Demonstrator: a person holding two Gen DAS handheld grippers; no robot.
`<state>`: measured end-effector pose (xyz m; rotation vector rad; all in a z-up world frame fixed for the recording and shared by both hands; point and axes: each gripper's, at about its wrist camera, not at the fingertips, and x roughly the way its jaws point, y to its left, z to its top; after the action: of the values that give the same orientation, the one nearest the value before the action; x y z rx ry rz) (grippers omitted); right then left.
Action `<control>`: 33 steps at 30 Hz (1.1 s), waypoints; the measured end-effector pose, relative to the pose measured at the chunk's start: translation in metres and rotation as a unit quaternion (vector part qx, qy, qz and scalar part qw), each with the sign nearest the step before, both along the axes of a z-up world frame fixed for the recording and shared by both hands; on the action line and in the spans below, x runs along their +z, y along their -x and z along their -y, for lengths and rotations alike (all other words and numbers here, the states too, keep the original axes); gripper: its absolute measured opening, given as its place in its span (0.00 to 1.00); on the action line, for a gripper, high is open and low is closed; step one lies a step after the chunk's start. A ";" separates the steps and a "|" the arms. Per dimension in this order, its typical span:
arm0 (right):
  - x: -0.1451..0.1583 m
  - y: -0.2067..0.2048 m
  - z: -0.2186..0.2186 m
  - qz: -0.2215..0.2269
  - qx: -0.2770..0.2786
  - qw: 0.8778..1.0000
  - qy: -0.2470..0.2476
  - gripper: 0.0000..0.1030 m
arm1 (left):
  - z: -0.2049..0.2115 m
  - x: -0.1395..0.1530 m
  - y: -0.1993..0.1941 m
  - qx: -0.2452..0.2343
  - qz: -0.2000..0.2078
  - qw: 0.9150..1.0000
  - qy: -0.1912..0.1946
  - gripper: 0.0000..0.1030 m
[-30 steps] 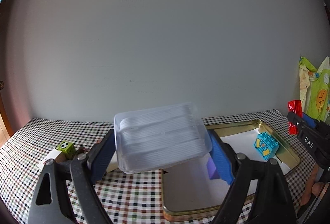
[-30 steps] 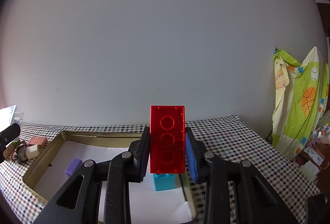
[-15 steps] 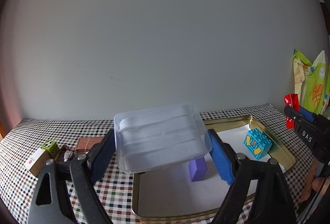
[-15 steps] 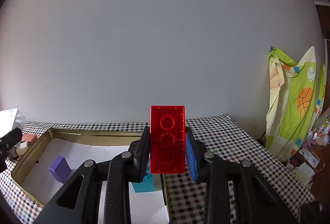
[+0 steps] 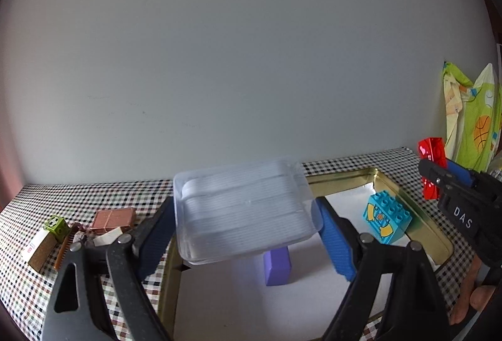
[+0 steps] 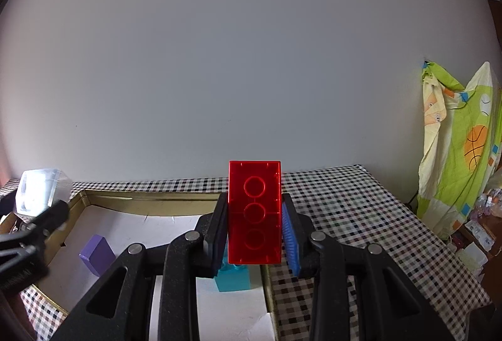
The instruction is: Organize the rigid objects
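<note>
Overhead nothing but plain wall; only readable writing is "DAS", white on black, on your right gripper body at the left view's right edge. Your left gripper holds a clear ribbed plastic box between wide-set blue pads, raised and tilted above the near-left corner of the gold tin tray. Your right gripper is clamped narrow on a red translucent brick, upright, three rings on its face, above the tray's right rim. Inside the tray on white lining: purple block partly under the box, blue studded brick toward the far right; open lining between them and toward the near edge. Left of the tray on the checked cloth: green cube, copper-brown flat box, a cork-sided block with a small unreadable label, clustered close. Right half of the cloth lies open to the table edge.
</note>
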<state>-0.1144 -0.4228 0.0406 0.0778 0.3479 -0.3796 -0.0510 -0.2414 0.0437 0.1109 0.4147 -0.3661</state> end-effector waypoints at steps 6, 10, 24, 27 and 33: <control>-0.004 -0.010 -0.005 -0.014 0.014 1.000 -0.019 0.33 | 0.008 -0.006 -0.005 0.003 -0.010 1.000 -0.005 0.84; -0.008 -0.016 -0.005 -0.029 0.017 0.999 -0.029 0.33 | 0.013 -0.009 -0.007 0.005 -0.015 1.000 -0.009 0.84; -0.014 -0.026 -0.008 -0.050 0.023 0.998 -0.035 0.33 | 0.019 -0.011 -0.012 0.008 -0.023 0.999 -0.026 0.84; -0.015 -0.026 -0.009 -0.052 0.025 0.998 -0.038 0.33 | 0.022 -0.012 -0.013 0.007 -0.024 0.999 -0.027 0.84; -0.017 -0.028 -0.009 -0.058 0.027 0.997 -0.041 0.33 | 0.023 -0.016 -0.018 0.006 -0.032 0.999 -0.029 0.84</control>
<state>-0.0862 -0.4138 0.0239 0.1262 0.4797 -0.3178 -0.0332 -0.2640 0.0281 0.1537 0.4885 -0.3461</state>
